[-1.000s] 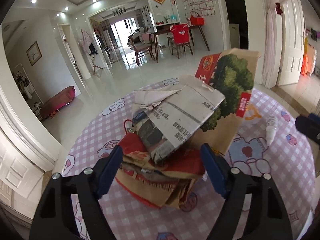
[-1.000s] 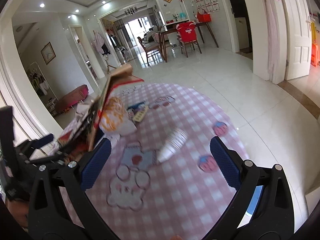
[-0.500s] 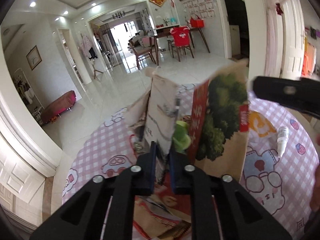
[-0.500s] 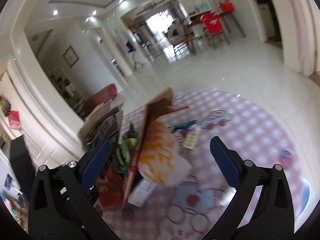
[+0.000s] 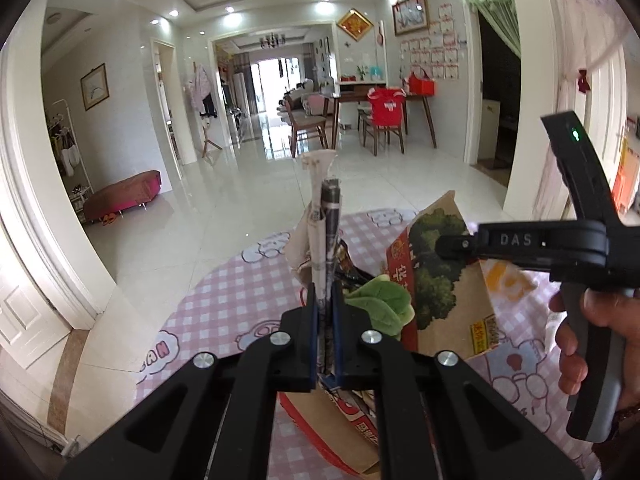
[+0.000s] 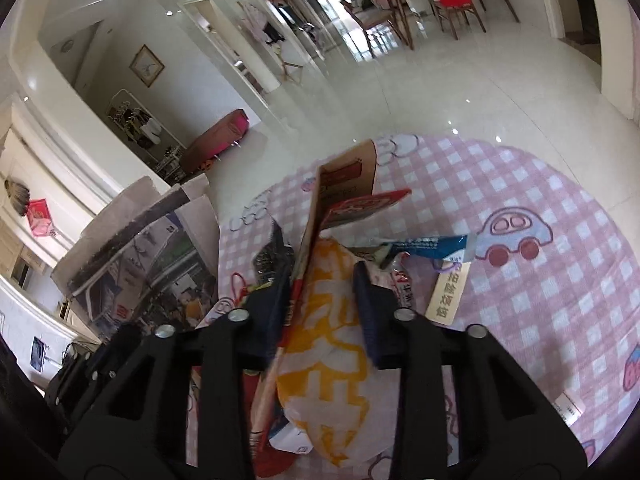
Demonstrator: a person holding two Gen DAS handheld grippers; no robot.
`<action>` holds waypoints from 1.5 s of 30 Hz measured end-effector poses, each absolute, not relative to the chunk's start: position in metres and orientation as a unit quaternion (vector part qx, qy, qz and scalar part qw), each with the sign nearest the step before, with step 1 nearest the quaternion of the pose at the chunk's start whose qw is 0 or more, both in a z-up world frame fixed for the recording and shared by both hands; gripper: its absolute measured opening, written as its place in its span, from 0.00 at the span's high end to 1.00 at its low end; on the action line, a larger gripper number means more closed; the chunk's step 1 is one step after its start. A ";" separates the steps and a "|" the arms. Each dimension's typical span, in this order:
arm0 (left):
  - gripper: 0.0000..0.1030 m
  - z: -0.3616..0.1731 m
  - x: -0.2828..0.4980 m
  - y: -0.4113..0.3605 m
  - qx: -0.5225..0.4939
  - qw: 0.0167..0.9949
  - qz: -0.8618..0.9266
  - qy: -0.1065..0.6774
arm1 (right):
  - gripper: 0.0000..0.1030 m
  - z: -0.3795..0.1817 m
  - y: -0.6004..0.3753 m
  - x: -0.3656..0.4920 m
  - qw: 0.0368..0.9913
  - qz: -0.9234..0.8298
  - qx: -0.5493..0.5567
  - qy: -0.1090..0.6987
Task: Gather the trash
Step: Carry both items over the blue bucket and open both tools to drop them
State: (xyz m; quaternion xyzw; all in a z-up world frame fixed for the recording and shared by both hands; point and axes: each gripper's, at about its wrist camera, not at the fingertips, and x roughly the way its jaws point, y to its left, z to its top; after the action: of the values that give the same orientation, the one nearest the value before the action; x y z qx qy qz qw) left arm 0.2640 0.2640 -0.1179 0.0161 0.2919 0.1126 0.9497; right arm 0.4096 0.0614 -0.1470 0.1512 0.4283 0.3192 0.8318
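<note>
Both claws on the trash, mat not yet cleared

My left gripper (image 5: 325, 312) is clenched on the upright folded newspaper (image 5: 325, 232); my right gripper (image 6: 320, 300) is closing around the yellow-printed wrapper (image 6: 324, 344) and cardboard bag edge (image 6: 340, 184). I judge collecting is midway: only the right view shows a blue tube (image 6: 432, 246) and label strip (image 6: 446, 294) loose on the checked mat (image 6: 540, 160) at two o'clock.
</note>
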 end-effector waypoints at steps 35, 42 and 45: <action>0.95 -0.134 0.261 -0.122 0.089 0.901 -0.254 0.341 | 0.96 -0.166 -0.357 0.199 0.922 0.059 0.276 0.265; 0.88 -0.221 0.303 -0.196 0.086 0.843 -0.299 0.438 | 0.96 -0.241 -0.401 0.196 0.911 -0.036 0.274 0.306; 0.31 -0.240 0.311 -0.215 0.085 0.843 -0.278 0.452 | 0.96 -0.265 -0.411 0.196 0.903 -0.049 0.283 0.321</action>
State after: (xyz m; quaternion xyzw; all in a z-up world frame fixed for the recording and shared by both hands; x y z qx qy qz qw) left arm 0.3114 -0.2145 -0.2396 0.0848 0.4522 -0.2783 0.8432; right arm 0.1963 -0.4105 -0.2651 0.2828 0.3205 -0.0489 0.9027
